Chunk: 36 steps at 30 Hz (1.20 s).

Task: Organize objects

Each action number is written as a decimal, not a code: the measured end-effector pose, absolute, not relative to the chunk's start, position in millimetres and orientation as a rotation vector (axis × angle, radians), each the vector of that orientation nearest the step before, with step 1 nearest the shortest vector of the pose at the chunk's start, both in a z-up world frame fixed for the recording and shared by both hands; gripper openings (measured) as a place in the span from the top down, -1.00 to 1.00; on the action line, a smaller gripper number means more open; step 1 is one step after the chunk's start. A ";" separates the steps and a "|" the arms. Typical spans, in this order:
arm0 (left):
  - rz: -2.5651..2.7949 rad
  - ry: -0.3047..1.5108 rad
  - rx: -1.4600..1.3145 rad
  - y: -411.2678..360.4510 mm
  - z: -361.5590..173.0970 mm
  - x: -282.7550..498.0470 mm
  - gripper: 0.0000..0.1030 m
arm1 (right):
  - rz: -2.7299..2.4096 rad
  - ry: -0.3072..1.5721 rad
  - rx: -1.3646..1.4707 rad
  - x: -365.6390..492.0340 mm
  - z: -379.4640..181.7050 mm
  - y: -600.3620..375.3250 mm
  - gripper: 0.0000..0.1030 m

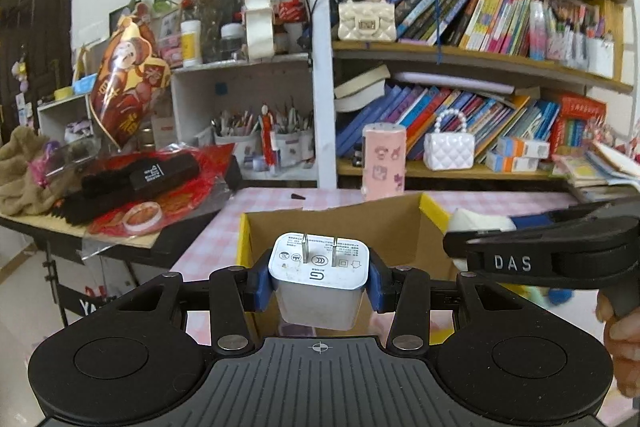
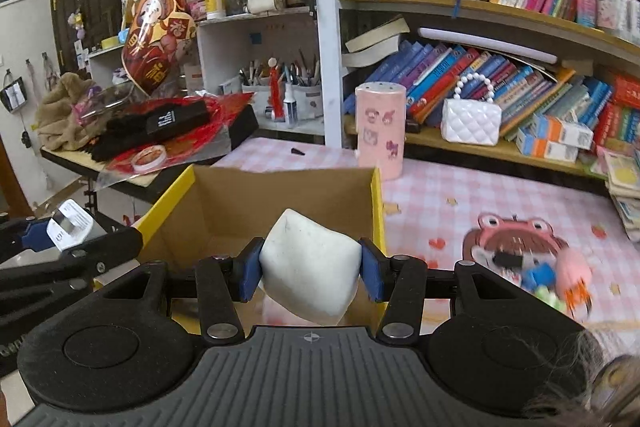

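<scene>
A white plug adapter (image 1: 318,277), prongs up, sits clamped between the blue pads of the left hand-held gripper (image 1: 318,283), held above the open cardboard box (image 1: 360,223). The right hand-held gripper (image 2: 310,277) is clamped on a white squishy block (image 2: 308,267), also over the box, which stands on the pink checked table (image 2: 440,187).

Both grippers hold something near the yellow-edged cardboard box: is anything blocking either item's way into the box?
Nothing visible does. The left gripper holds the white charger and the right gripper the white squishy block, both by the open top of the cardboard box. No lid or flap covers it; its floor is mostly hidden.
</scene>
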<state>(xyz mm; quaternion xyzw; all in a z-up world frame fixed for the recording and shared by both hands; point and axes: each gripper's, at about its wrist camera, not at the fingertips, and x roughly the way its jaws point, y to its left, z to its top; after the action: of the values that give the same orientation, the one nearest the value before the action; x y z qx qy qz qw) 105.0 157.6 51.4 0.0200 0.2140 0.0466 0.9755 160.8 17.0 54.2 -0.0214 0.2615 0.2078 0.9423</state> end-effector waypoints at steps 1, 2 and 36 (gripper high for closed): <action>0.097 0.443 0.043 157.7 47.6 112.2 0.16 | 0.427 0.534 -0.054 169.4 51.6 20.0 0.09; 0.099 0.456 0.045 157.7 43.2 119.2 0.16 | 0.434 0.540 -0.069 178.6 47.7 23.5 0.09; 0.125 0.496 0.133 149.4 28.4 156.2 -0.67 | 0.531 0.631 -0.220 260.5 24.6 62.6 -0.43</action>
<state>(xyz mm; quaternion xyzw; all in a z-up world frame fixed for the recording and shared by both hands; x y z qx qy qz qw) 156.2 149.4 28.4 0.0659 0.2452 0.0616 0.9653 260.5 62.6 24.6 -0.1065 0.3058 0.2576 0.9104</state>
